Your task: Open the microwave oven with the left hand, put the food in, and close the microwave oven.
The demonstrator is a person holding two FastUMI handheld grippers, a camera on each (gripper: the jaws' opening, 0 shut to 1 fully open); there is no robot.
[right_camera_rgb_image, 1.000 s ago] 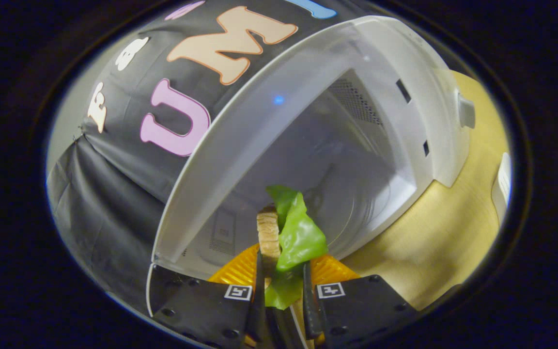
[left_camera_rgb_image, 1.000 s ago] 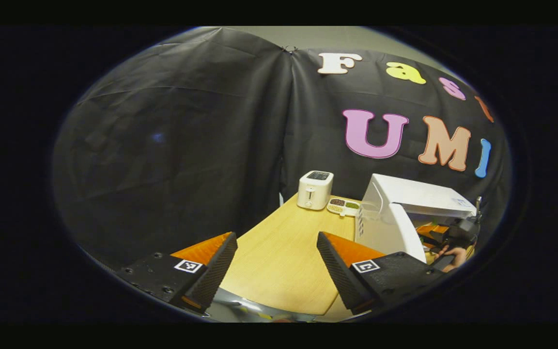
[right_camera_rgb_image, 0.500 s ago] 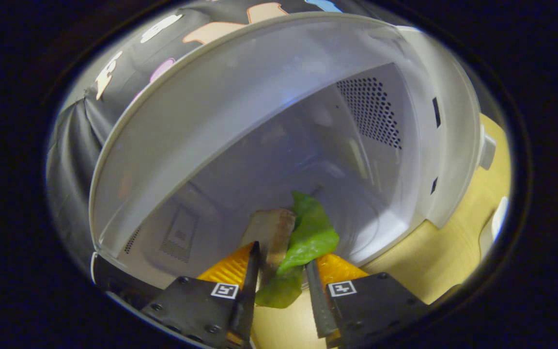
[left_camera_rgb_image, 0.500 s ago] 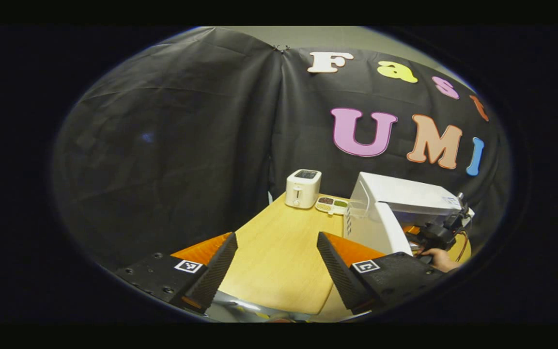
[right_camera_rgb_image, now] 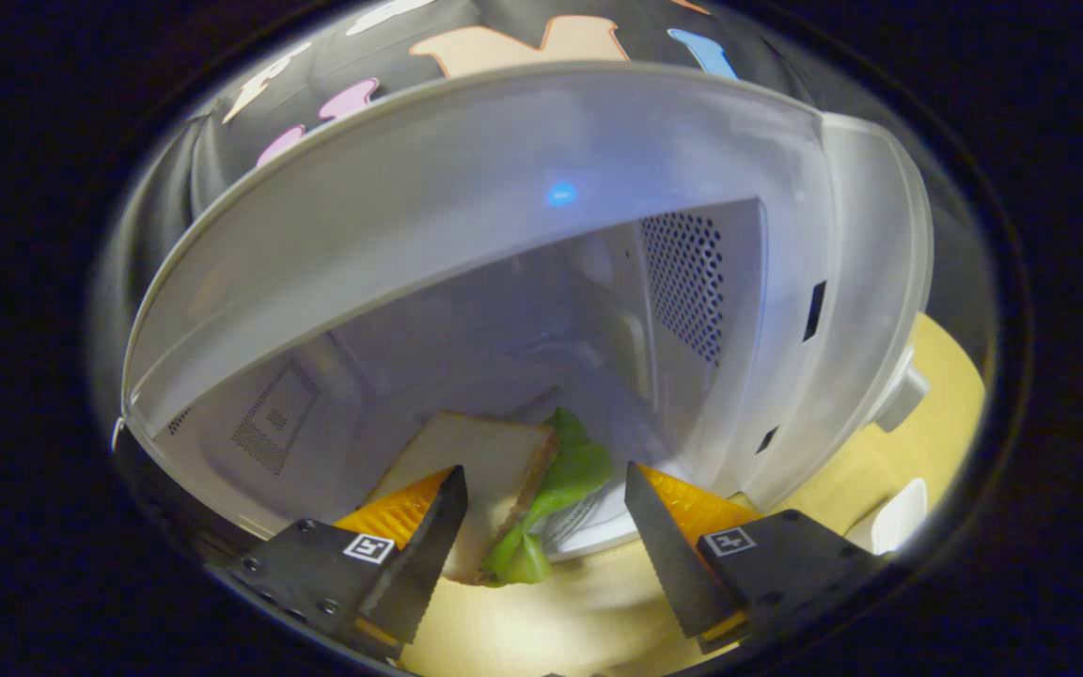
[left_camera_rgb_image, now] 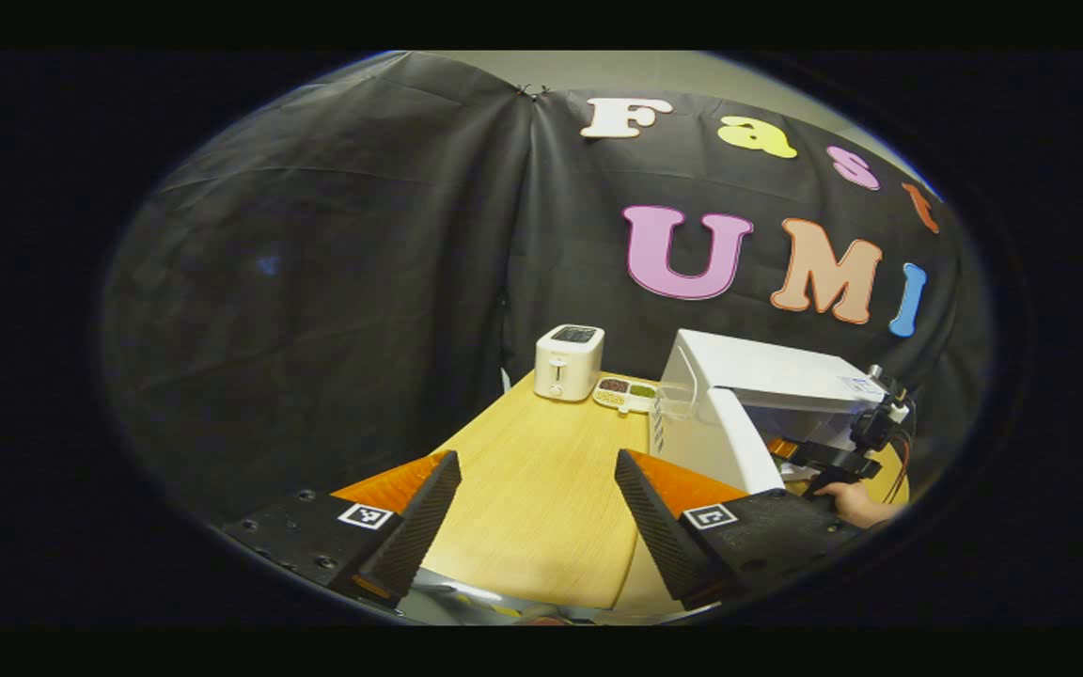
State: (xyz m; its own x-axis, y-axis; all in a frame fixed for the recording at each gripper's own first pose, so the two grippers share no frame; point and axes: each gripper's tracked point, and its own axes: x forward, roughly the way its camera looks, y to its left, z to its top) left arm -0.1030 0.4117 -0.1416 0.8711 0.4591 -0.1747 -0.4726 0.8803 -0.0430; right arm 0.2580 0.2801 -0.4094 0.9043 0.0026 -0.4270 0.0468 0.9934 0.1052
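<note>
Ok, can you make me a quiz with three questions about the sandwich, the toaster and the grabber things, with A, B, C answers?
1. Where is the sandwich?
A. on the toaster
B. at the open mouth of the microwave oven
C. on the floor

2. What colour is the toaster?
A. white
B. red
C. blue

3. How is the right hand-held gripper?
A. shut on the sandwich
B. shut on nothing
C. open

Answers: 1 B, the bread and green leaf lie at the oven's front opening. 2 A, it stands white at the far table edge. 3 C, its fingers stand wide apart beside the sandwich.
</note>
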